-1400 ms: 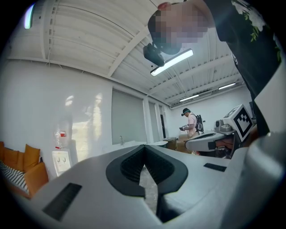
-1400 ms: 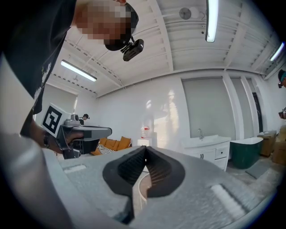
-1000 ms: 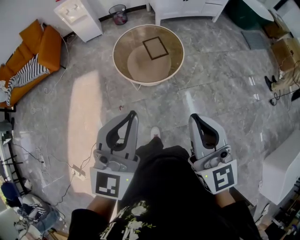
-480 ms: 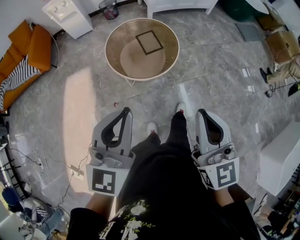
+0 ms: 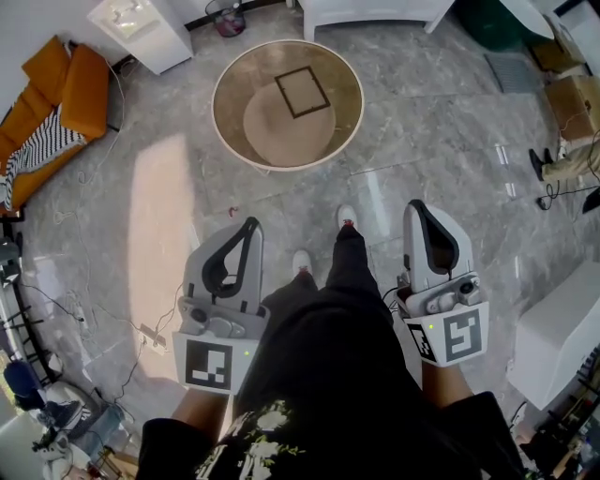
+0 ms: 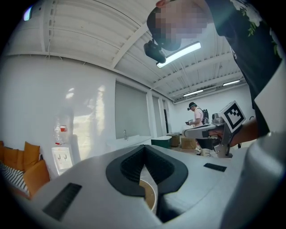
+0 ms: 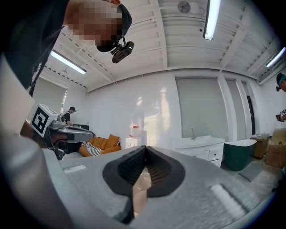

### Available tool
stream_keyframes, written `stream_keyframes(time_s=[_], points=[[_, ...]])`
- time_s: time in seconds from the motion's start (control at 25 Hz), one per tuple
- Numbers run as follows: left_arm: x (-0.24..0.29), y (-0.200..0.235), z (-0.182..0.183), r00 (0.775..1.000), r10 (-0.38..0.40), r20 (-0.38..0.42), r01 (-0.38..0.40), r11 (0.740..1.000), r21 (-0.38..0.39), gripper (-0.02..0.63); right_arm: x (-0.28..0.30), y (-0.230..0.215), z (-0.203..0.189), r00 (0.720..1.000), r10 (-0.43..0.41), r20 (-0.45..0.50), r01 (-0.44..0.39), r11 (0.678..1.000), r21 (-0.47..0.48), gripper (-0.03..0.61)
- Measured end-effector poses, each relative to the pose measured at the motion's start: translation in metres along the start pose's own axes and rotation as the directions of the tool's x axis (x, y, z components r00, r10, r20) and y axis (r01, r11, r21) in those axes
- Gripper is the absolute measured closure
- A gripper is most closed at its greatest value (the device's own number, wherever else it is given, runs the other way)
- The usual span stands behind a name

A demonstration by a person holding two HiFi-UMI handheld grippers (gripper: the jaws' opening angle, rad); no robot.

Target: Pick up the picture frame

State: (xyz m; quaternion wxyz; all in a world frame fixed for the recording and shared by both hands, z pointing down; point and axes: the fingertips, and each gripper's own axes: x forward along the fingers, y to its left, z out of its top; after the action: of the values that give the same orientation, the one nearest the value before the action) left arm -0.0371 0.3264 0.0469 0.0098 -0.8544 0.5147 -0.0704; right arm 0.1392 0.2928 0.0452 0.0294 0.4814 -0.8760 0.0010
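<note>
A dark square picture frame [image 5: 302, 92] lies flat on the round glass-topped table [image 5: 349, 84] at the top of the head view, some way ahead of me. My left gripper [image 5: 251, 223] and right gripper [image 5: 418, 204] are held level at waist height, well short of the table, both shut with nothing between the jaws. Through the left gripper's [image 6: 144, 146] jaw gap a sliver of the table's rim [image 6: 151, 197] shows. The right gripper [image 7: 145, 146] view shows its jaws together.
An orange sofa [image 5: 70, 94] with a striped cushion stands at the left, with a white cabinet [image 5: 141, 28] beyond it and a waste bin [image 5: 225, 17] by the wall. Cables [image 5: 150, 333] trail on the grey floor at the left. White furniture [image 5: 562, 337] stands at the right. Another person [image 6: 196, 117] stands far off.
I have stepped forward: the table and frame have shifted in the head view, and both grippers have advanced and dropped slightly. Both stay shut.
</note>
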Motion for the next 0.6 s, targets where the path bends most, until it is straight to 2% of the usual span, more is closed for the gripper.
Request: stream_keyframes(time_s=[0.28, 0.6], points=[[0.074, -0.005, 0.022, 0.999, 0.044, 0.014, -0.045, 0.999, 0.029, 0.603, 0.043, -0.054, 0.002, 0.996, 0.09, 0.018, -0.089, 0.996, -0.019, 0.584], [0.135, 0.001, 0.048, 0.988, 0.152, 0.033, -0.153, 0.988, 0.028, 0.603, 0.09, -0.114, 0.023, 0.983, 0.177, 0.057, -0.174, 0.983, -0.052, 0.584]])
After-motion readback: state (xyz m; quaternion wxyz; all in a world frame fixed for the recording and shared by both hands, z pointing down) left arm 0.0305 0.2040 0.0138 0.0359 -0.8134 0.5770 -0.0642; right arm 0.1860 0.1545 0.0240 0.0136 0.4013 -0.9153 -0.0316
